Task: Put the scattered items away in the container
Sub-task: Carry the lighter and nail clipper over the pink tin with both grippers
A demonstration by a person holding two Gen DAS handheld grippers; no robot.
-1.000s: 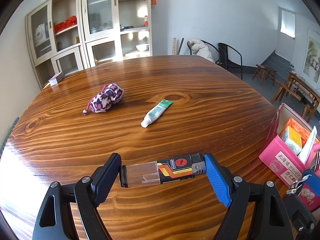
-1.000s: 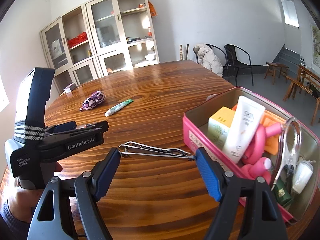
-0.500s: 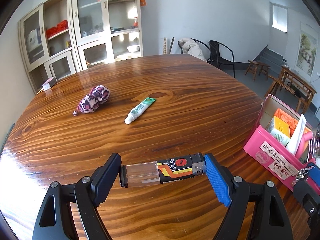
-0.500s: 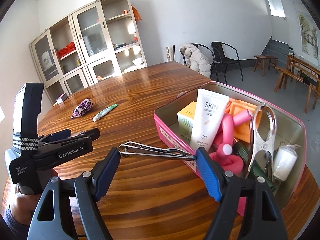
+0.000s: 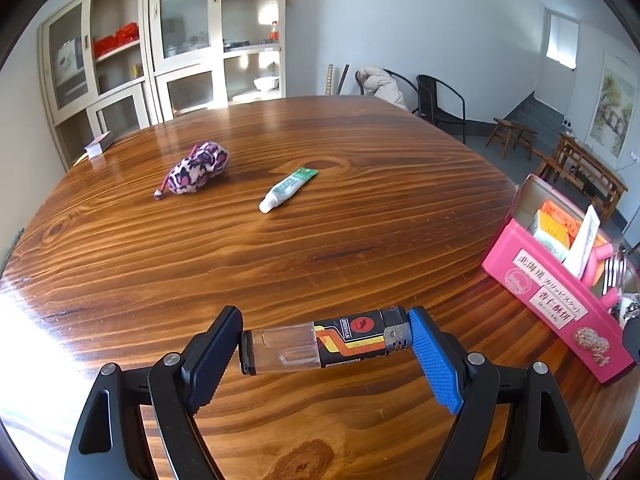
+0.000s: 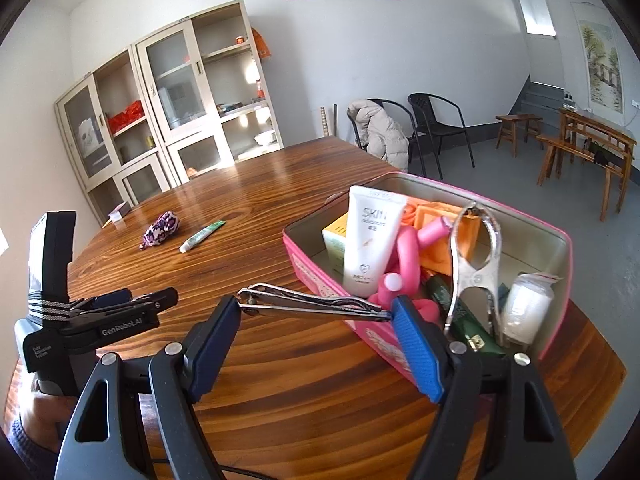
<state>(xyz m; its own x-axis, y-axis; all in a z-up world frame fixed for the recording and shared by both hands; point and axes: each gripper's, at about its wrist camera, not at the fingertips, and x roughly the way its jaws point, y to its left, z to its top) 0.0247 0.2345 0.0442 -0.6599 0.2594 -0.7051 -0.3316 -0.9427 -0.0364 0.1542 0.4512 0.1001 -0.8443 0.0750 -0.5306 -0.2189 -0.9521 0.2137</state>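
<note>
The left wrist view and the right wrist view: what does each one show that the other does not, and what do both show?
Only the left wrist view shows the black and clear lighter clamped end to end in the left gripper.

Only the right wrist view shows the silver nail clipper clamped in the right gripper, and the silver metal clamp standing in the tin.

Both show the pink tin, the white and green tube and the purple spotted pouch on the wooden table.

We see bare table [image 5: 320, 248] ahead from 10 to 1 o'clock | pouch [image 5: 198, 168] at 11, toothpaste tube [image 5: 288, 190] at 12 | pink tin [image 6: 560, 248] crowded; upright clamp [image 6: 474, 268] and white tube [image 6: 370, 240] block entry.
</note>
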